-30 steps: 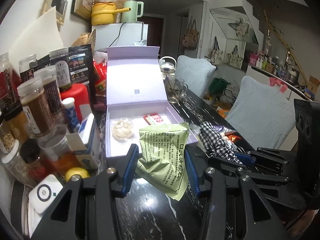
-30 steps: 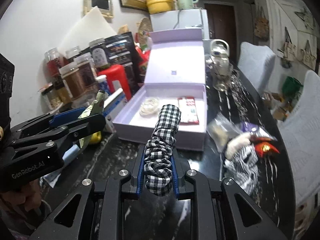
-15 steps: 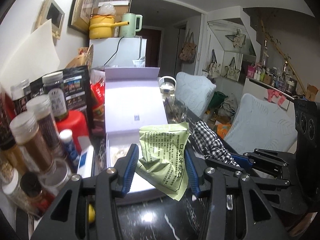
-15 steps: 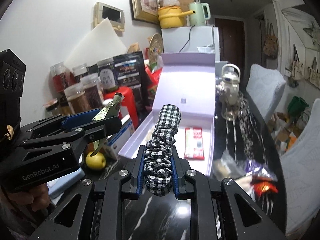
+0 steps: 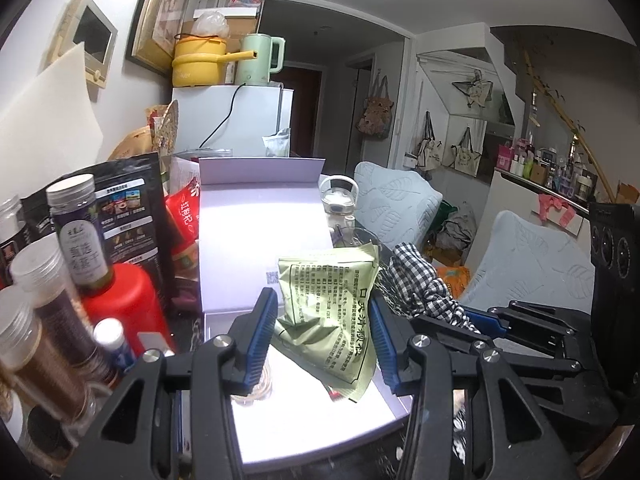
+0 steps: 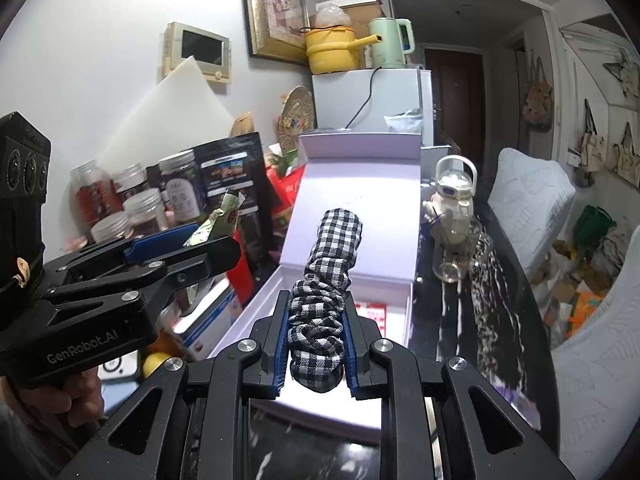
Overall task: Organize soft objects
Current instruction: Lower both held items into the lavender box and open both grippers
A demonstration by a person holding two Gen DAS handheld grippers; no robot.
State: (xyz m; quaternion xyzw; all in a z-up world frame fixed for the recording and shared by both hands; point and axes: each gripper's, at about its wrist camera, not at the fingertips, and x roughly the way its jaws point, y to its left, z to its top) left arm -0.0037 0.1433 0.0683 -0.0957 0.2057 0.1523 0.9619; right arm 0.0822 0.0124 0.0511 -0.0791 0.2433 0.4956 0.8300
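Setting: cluttered dark marble table [image 6: 460, 320], lavender box [image 6: 352, 184] open on it.
Left gripper [image 5: 322, 328]: clamped on green sachet [image 5: 332, 304], held above the box.
Right gripper [image 6: 316, 344]: closed tight on checked scrunchie [image 6: 324, 292] (raised, over the box's near edge).
Progress: red packet [image 6: 376, 314] already boxed; both held items not yet placed.

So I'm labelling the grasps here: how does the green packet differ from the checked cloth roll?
The green packet is a flat, crinkled, printed pouch; the checked cloth roll is a thick black-and-white bundle. The left gripper holds the packet, with jaws wider apart; the right gripper pinches the roll narrowly. Both are held above the open lilac box.
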